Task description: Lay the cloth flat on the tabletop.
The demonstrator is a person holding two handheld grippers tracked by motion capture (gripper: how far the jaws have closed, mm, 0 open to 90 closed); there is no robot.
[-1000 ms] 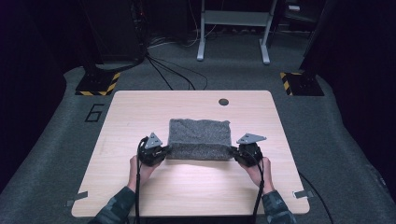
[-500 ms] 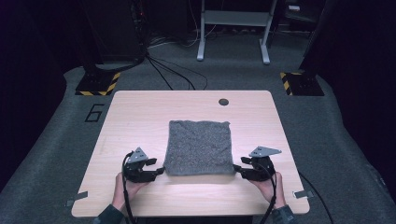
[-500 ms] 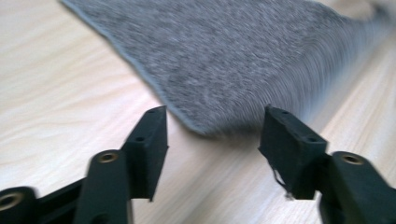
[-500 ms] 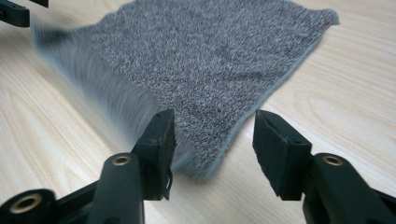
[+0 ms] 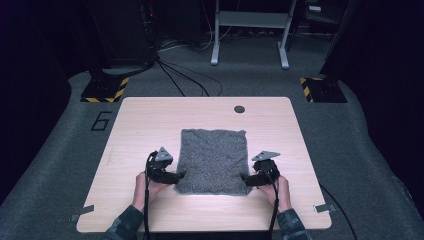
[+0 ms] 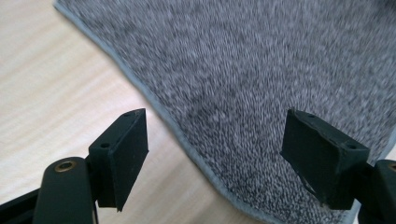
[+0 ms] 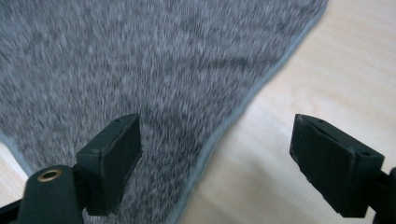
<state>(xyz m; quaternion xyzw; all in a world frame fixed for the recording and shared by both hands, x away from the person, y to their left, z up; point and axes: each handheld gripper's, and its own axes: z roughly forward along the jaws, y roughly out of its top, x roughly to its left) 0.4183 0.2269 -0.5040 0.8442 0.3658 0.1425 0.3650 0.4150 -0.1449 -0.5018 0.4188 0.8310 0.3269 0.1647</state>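
Note:
A grey speckled towel [image 5: 213, 159] lies spread flat in the middle of the wooden table [image 5: 140, 120]. My left gripper [image 5: 181, 175] sits at the towel's near left corner, my right gripper [image 5: 245, 178] at its near right corner. Both have just been opening their jaws. In the left gripper view the towel [image 6: 252, 79] and its hemmed edge lie beneath the wide-apart jaws, nothing pinched. The right gripper view shows the towel [image 7: 140, 60] under the left jaw and bare table under the right jaw, with the pads clear of the cloth.
A small dark round hole [image 5: 239, 108] sits near the table's far edge. Bare wood surrounds the towel on all sides. Black cables [image 5: 180, 75] and metal stand legs [image 5: 250, 30] cross the grey floor beyond the table.
The folded towel was pulled toward the near edge and now lies spread flat. Both grippers have let go of its near corners and opened.

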